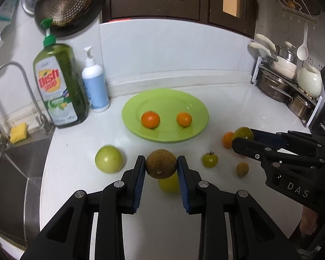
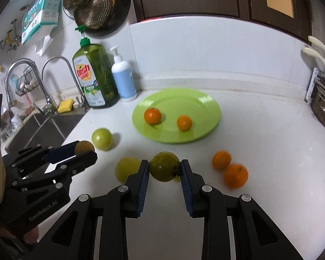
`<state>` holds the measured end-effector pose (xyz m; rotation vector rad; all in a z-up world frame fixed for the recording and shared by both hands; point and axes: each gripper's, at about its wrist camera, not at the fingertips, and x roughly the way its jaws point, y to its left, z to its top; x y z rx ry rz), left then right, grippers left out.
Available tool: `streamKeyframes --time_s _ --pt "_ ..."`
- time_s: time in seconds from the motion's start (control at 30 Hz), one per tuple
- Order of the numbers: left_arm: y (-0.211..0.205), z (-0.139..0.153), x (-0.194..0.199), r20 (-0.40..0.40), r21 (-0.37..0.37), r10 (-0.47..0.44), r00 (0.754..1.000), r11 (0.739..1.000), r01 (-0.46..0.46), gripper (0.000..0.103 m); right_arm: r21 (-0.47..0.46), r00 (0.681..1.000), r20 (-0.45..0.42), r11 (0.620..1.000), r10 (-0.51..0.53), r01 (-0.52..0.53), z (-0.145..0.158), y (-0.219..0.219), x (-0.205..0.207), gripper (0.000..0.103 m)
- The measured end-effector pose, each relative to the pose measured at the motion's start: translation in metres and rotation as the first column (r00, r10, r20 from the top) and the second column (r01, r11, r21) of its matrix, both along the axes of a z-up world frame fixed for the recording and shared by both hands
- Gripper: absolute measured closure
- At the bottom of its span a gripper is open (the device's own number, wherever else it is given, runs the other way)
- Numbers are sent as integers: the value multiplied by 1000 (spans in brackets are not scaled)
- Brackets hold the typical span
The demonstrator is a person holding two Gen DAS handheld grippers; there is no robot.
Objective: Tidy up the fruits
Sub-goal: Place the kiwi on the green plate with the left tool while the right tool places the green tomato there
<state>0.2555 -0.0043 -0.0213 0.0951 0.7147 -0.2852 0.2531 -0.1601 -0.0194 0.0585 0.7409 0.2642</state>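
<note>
Right now I hold one fruit in each hand. My left gripper (image 1: 161,165) is squeezed onto a round brown fruit (image 1: 161,163), low in the middle of the left wrist picture. The blue pads (image 1: 140,179) press it on both sides, right at its widest part. My right gripper (image 2: 164,169) is squeezed onto a dark green fruit (image 2: 164,166), low in the middle of the right wrist picture. Its little stem end touches the pad on the right side.

Both fruits look small and light, I think. They are round and smooth, so they could slip or roll out. The brown one looks a bit rough, so it may grip better. They may be soft inside, so I should not squeeze too hard. Holding them across the fat middle seems best.

The green plate (image 1: 197,106) sits above my fingers in the middle of both pictures. Two oranges (image 1: 150,119) already lie on it, apart from each other. A pale green fruit (image 1: 109,158) rests on the white counter (image 1: 75,151) at lower left. More small fruits lie on the counter at the right.
</note>
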Motion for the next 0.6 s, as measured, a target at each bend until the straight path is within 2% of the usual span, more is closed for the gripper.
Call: streamKeyframes --time_s 0.23,0.6 --pt "-13 16 23 35 6 -27 999 1000 27 73 -2 1000 12 1000 11 -11 10 -8 29 73" --pt "-23 22 86 -16 -9 -59 998 998 59 73 -22 999 8 999 44 -44 20 -7 84 73"
